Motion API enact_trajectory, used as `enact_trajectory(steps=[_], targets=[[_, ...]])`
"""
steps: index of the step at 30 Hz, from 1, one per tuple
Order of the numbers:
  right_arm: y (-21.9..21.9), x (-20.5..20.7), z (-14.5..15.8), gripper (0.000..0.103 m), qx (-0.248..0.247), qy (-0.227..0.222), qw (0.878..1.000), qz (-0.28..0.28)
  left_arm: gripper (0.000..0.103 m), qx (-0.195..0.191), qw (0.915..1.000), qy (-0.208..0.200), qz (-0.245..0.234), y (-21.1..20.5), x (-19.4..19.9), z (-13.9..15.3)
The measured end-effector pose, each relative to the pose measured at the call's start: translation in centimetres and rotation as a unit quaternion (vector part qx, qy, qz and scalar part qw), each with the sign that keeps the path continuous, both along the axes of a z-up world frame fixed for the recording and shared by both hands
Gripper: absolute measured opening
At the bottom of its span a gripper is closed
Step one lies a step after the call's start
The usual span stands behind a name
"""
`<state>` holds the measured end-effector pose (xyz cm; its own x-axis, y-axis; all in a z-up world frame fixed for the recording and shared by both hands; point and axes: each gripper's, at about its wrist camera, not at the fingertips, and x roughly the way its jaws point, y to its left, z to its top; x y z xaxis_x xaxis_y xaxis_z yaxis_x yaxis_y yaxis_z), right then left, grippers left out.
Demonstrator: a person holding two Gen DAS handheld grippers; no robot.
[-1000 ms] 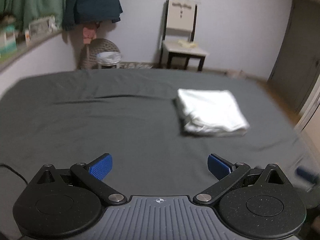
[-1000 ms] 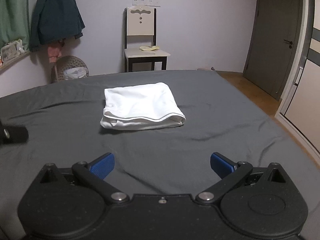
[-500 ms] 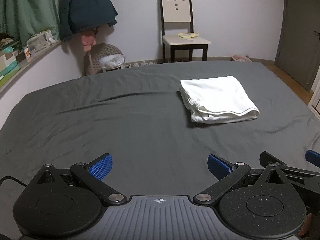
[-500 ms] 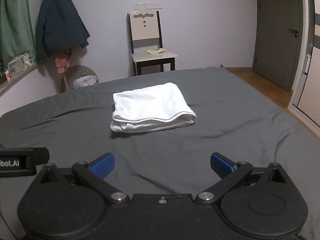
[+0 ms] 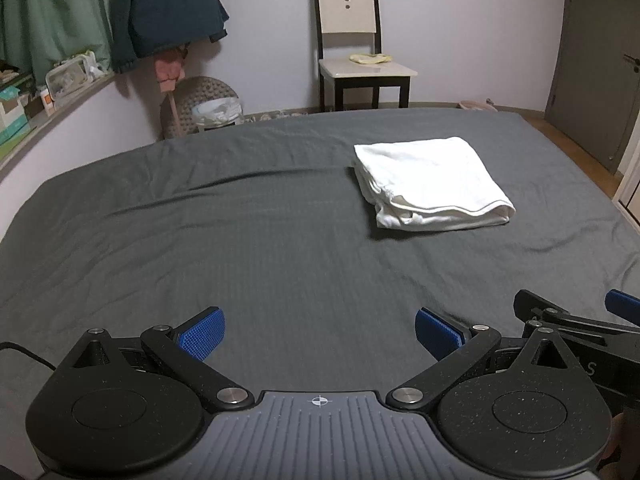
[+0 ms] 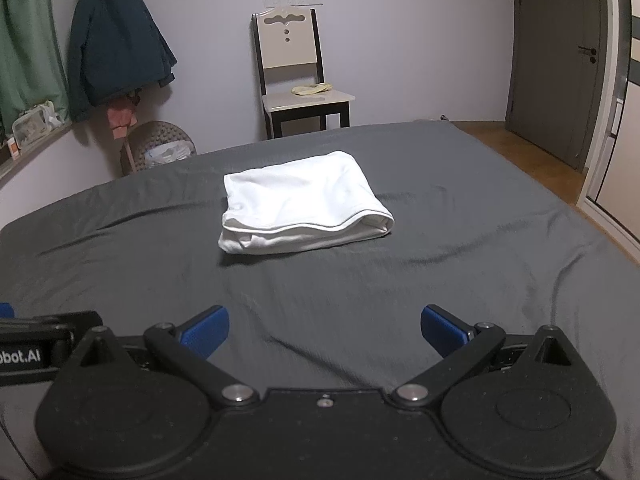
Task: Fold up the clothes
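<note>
A white garment (image 5: 430,182) (image 6: 302,204) lies folded into a neat rectangle on the dark grey bed sheet (image 5: 200,240) (image 6: 460,248), towards the far right of the bed. My left gripper (image 5: 318,334) hovers open over the near part of the sheet, well short of the garment, nothing between its blue pads. My right gripper (image 6: 324,332) is also open and empty, facing the garment from the near side. The right gripper's fingers (image 5: 622,306) show at the right edge of the left wrist view.
A chair (image 5: 356,48) (image 6: 296,72) with a yellowish cloth on its seat stands by the far wall. A dark jacket (image 5: 160,8) (image 6: 112,40) hangs at left above a bin (image 5: 204,108). A door (image 6: 560,60) is at right; a cluttered ledge (image 5: 36,96) at left.
Both grippers have drawn back and lifted a little, so the folded garment sits slightly farther off. The right gripper has come into the left wrist view at its right edge. Both stayed open.
</note>
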<state>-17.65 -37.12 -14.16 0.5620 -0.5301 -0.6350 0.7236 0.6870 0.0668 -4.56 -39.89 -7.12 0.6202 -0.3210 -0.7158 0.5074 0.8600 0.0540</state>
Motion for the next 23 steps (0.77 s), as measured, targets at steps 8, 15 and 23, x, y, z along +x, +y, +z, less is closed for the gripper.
enact_trajectory(steps=[8,15,23], targets=[[0.19,0.22,-0.10,0.103,-0.006,0.006,1.000,-0.004,0.102,0.001,1.0000,0.003,0.000,0.30,0.18,-0.30],[0.24,0.36,-0.21,0.103,-0.007,0.010,1.000,-0.005,0.102,-0.004,1.0000,0.009,0.000,0.53,0.46,-0.51],[0.24,0.49,-0.30,0.103,-0.008,0.013,1.000,-0.004,0.102,-0.002,1.0000,0.002,-0.004,0.49,0.31,-0.61]])
